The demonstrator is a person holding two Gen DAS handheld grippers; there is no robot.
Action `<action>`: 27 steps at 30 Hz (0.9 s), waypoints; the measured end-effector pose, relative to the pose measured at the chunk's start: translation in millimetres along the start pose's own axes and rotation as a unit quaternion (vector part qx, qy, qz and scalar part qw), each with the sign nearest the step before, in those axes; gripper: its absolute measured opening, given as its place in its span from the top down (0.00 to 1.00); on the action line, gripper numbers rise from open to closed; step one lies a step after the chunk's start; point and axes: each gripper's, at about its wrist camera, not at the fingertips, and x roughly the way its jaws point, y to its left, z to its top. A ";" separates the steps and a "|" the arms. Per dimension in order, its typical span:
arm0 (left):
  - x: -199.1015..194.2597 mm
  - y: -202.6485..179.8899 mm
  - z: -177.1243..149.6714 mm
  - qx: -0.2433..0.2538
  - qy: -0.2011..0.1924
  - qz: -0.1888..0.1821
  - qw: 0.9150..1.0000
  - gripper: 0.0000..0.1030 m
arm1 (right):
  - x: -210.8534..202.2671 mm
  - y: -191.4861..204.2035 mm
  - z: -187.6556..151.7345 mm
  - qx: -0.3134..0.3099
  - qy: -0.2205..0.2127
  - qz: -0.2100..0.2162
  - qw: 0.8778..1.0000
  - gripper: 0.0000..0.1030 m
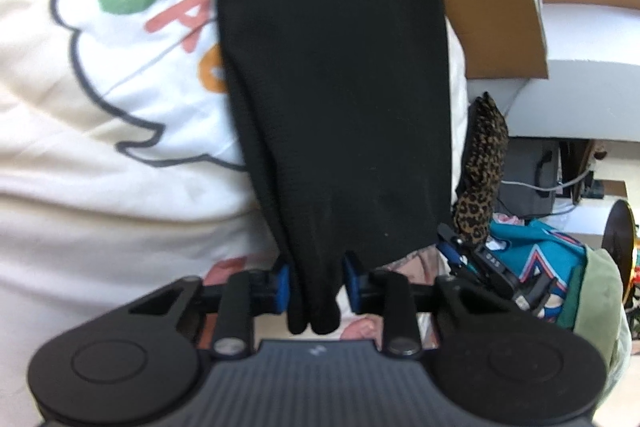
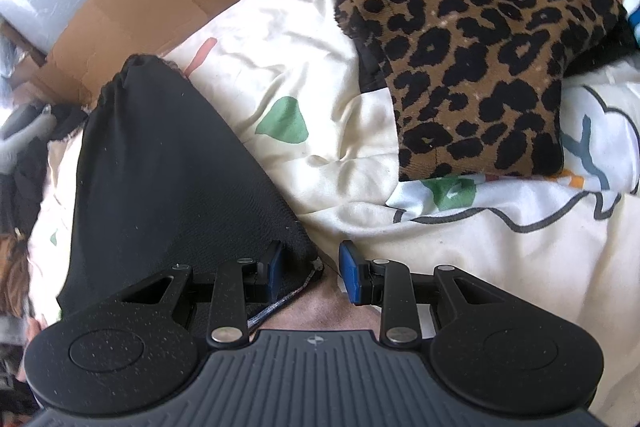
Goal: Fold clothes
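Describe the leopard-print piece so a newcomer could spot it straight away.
Start from the cream bedspread with cartoon prints that covers most of the right wrist view. On it, up and right of the black garment, lies the leopard-print piece. It alone is patterned tan with black spots; the other is plain black.

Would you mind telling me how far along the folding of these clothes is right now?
Looks done: the leopard-print garment lies as a compact rectangle on the cream printed bedding. In hand: the left gripper pinches a bunched edge of the black garment; the right gripper sits at its corner, open. Left: the black piece isn't flat or folded, and a teal garment lies heaped nearby.
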 end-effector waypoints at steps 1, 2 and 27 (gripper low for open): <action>-0.9 2.6 -0.5 -0.004 -0.001 0.004 1.000 0.85 | -0.5 -1.6 0.0 0.006 0.000 0.003 1.000 0.64; -4.2 5.2 -1.1 -0.005 -0.002 0.010 1.000 0.90 | -0.7 -2.9 0.1 0.010 0.000 0.006 1.000 0.64; 4.2 -7.9 16.5 0.061 0.001 0.127 0.990 0.94 | 42.5 23.4 32.6 -0.078 0.110 0.073 0.988 0.65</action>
